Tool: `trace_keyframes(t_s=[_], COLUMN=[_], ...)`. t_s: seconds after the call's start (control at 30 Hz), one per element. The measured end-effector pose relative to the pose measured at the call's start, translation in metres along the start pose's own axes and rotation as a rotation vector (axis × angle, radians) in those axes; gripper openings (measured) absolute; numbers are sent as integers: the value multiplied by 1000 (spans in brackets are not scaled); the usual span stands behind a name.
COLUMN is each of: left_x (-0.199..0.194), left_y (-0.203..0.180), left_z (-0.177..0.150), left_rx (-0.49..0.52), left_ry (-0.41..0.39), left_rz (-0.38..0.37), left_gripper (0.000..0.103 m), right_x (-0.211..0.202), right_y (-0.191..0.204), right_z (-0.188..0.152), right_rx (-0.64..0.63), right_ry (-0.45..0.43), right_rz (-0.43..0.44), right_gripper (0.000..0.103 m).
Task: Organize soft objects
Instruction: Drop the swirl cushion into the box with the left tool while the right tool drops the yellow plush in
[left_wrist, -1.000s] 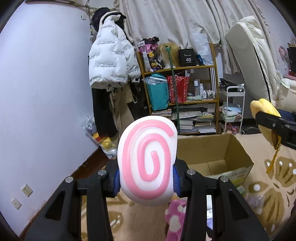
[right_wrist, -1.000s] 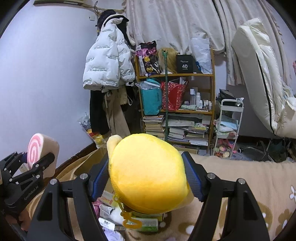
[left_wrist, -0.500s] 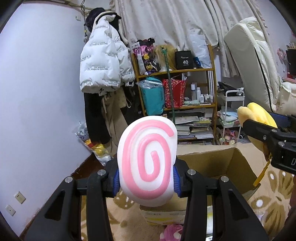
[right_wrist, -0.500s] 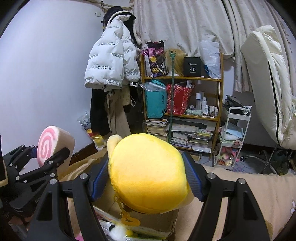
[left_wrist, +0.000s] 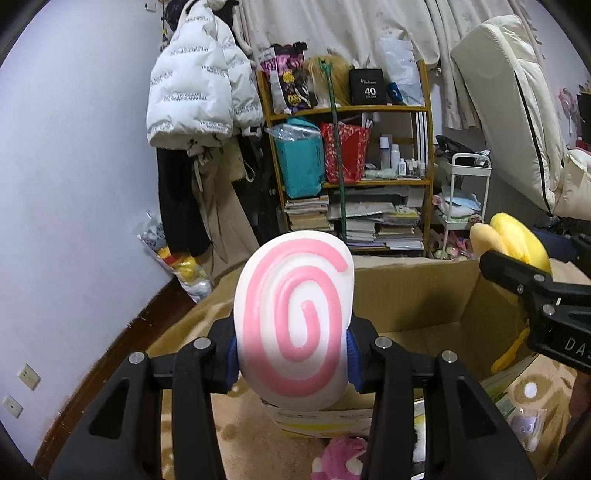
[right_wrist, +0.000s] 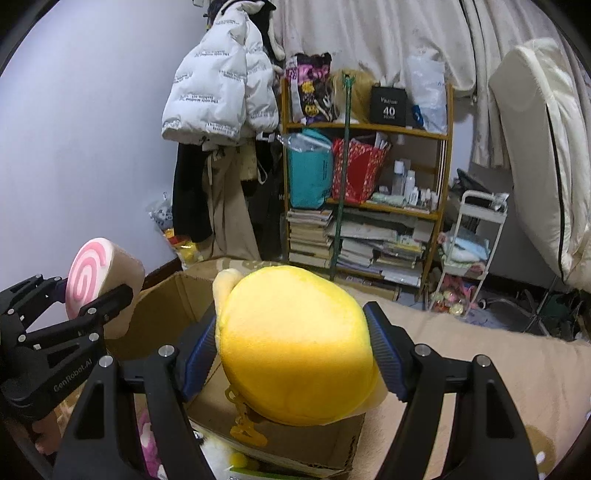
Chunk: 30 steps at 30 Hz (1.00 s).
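Fuzzy yellow plush (right_wrist: 295, 354); matt cardboard box (left_wrist: 413, 299)

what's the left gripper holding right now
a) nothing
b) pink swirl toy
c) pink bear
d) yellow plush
b: the left gripper is clamped on the pink swirl toy, while the yellow plush sits in the right gripper, both near the cardboard box.

Both my wrist cameras face the shelf (left_wrist: 347, 162) across the room, close behind their fingers. Shared: cardboard box (left_wrist: 413, 295) lower centre, white jacket (right_wrist: 221, 81) upper left.
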<state>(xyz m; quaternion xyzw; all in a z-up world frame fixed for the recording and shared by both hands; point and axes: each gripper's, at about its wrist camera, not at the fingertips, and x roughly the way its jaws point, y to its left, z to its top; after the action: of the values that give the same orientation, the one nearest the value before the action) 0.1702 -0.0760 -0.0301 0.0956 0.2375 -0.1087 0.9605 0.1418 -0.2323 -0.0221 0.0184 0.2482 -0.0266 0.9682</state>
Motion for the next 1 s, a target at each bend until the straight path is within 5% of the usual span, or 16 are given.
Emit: trace_keyframes(t_s=[0.3,0.57,1.0], left_x=[15,12,-9], left_y=[-6,-6,8], left_z=[-11,-13,-17], left_rx=[11,29,23], left_ry=[49,29,29], left_rz=[-27,1,55], left_gripper=[50,68,98], right_x=[14,10,-12], right_y=[-21,-14,-14], right_z=[-11,-11,-9], right_rx=[125,104,114], right_ry=[46,44,24], right_rz=[88,108,119], right_gripper=[82,83,99])
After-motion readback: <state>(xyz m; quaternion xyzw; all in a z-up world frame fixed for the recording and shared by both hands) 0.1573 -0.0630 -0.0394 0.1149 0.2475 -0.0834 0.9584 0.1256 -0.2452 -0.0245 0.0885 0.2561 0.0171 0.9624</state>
